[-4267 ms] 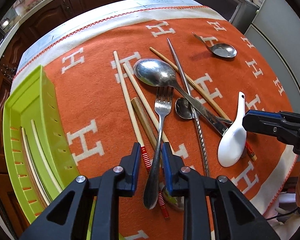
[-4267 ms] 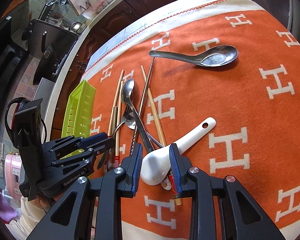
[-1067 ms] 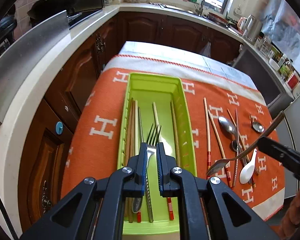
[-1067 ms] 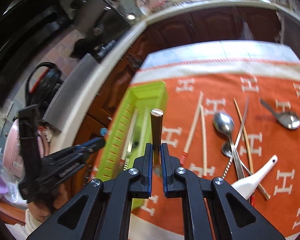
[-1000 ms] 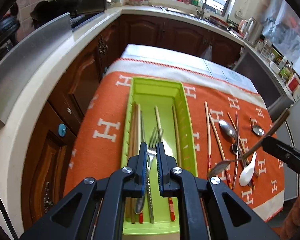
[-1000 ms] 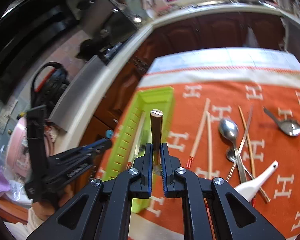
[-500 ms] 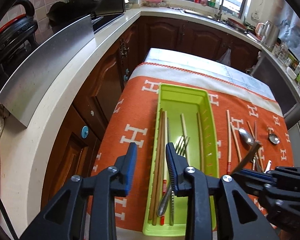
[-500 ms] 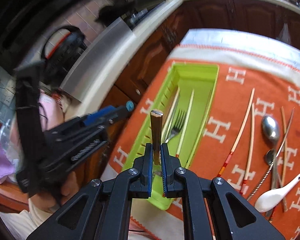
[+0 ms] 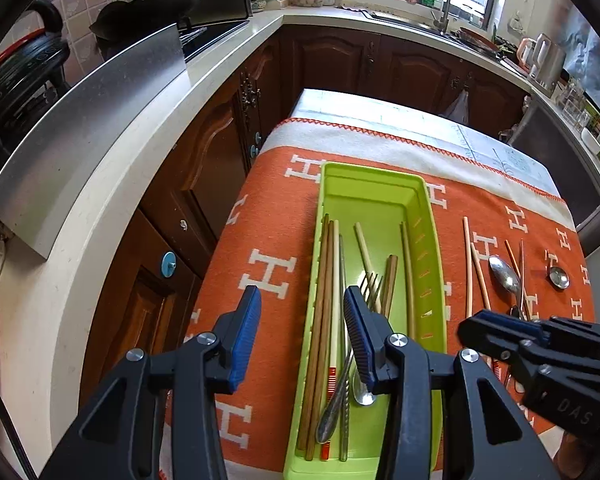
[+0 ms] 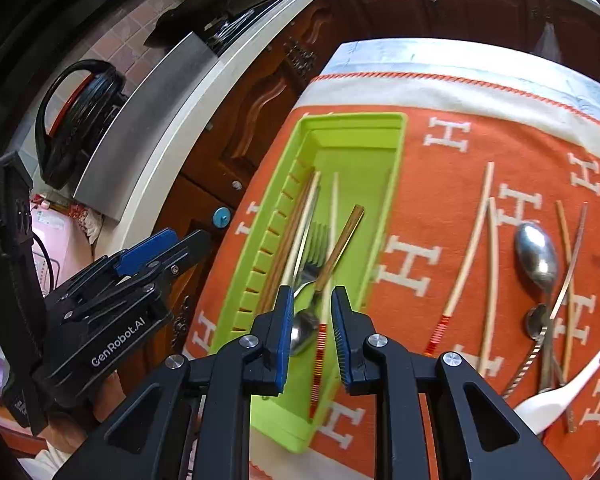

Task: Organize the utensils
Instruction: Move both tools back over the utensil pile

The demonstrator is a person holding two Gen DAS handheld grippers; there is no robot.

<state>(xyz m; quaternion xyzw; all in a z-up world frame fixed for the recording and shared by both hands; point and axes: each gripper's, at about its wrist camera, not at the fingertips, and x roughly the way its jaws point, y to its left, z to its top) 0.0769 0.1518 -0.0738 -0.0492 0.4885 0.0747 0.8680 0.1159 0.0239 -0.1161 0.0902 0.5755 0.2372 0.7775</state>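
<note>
A lime green utensil tray lies on the orange cloth and holds several chopsticks, a metal fork and a wood-handled spoon. My left gripper is open and empty above the tray's near left side. My right gripper is open just above the tray's near end, with the spoon's bowl lying between its fingers. More chopsticks, metal spoons and a white ceramic spoon lie on the cloth to the right.
The table's left edge drops to dark wooden cabinets and a pale counter. The orange cloth with white H marks covers the table. A small metal spoon lies far right.
My left gripper let the fork go into the tray and opened wide. My right gripper brought the wood-handled spoon over the tray, opened, and the spoon now lies in the tray.
</note>
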